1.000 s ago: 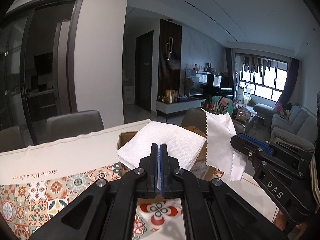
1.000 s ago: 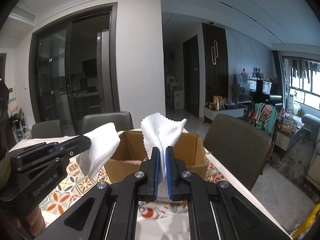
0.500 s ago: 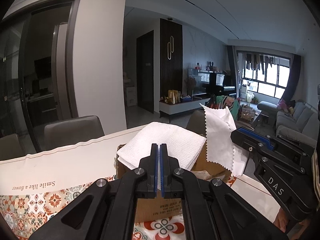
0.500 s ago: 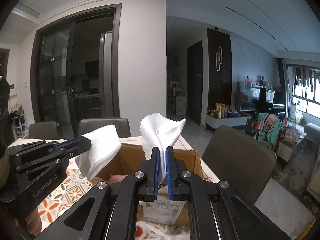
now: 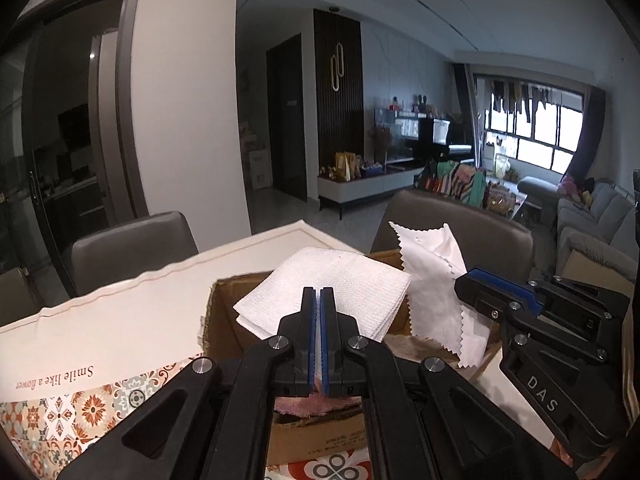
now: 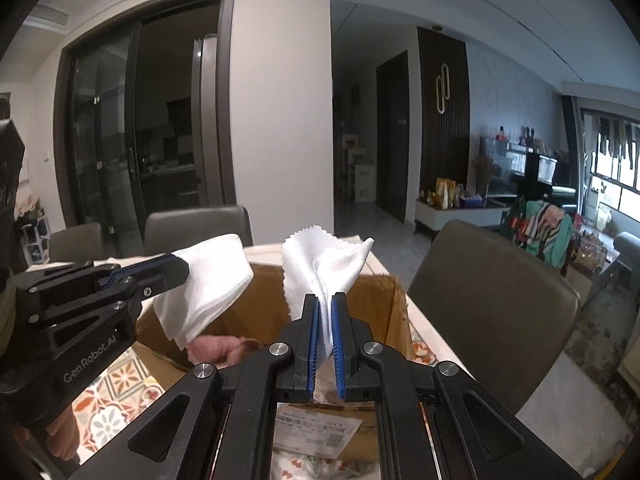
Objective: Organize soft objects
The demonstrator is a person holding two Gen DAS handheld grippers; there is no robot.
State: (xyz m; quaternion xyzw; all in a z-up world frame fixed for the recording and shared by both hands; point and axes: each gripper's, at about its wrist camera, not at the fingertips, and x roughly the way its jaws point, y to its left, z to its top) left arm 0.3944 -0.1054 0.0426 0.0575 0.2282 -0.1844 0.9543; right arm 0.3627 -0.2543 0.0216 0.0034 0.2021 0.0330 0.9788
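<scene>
Taking the cardboard box [image 6: 384,300] as the landmark, start at its left side: the left gripper [image 5: 318,340] is clamped narrow on a folded white towel [image 5: 328,288], which hangs over the box's left half, above something pink [image 6: 212,350] lying inside. To the right of that, the right gripper [image 6: 325,344] pinches a thin white cloth with zigzag edges [image 6: 320,268], bunched upward over the box's near-right part. Both pieces look ready to go in. To do this well, I would lower each gripper inside the box walls before letting go, the towel held level so its folds stay stacked, and the thin cloth laid flat beside or on top of it, not dropped crumpled.
</scene>
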